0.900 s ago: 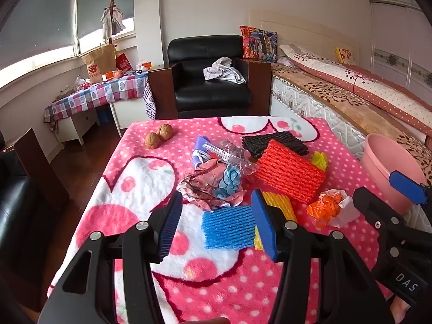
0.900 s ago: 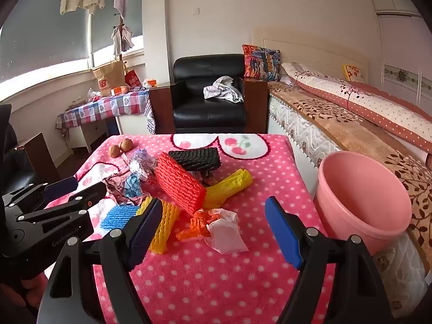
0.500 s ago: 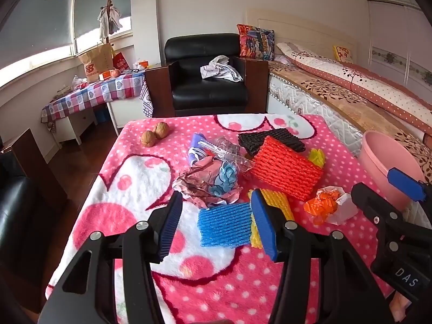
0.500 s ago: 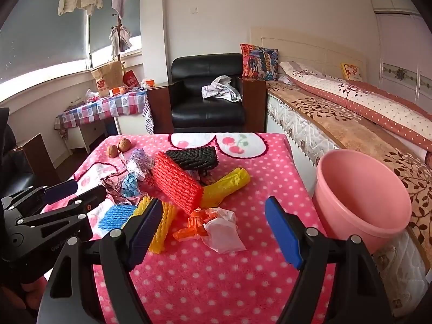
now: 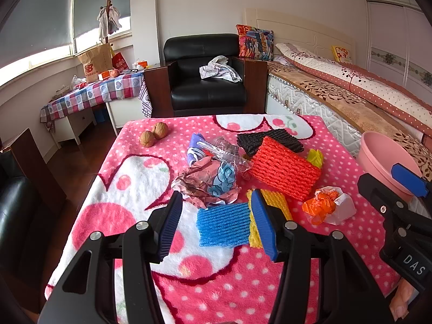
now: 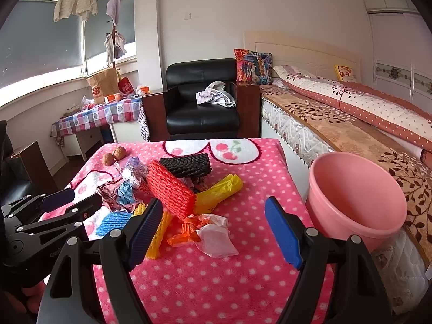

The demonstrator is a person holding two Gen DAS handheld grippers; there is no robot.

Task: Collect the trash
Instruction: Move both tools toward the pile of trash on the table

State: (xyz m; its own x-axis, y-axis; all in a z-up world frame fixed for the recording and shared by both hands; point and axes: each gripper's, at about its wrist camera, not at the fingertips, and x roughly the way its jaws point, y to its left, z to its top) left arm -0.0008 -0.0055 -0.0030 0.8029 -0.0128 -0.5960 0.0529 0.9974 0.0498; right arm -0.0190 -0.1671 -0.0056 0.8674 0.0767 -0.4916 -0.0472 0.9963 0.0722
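Your left gripper point(image 5: 214, 222) and right gripper point(image 6: 213, 233) both have jaws wide apart, holding nothing. The trash pile point(image 6: 172, 189) lies just ahead on the surface point(image 6: 216, 283), the pink bucket point(image 6: 356, 197) off its right edge. Soft foam nets could slip or drag neighbours along. The two walnuts point(image 5: 154, 134) could roll. Near you there is open room.

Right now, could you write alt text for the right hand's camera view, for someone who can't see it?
The open right gripper hovers empty over a pink polka-dot blanket, aimed at a crumpled white and orange wrapper. Beyond lie red, black, yellow and blue foam nets. An empty pink basin sits at right.
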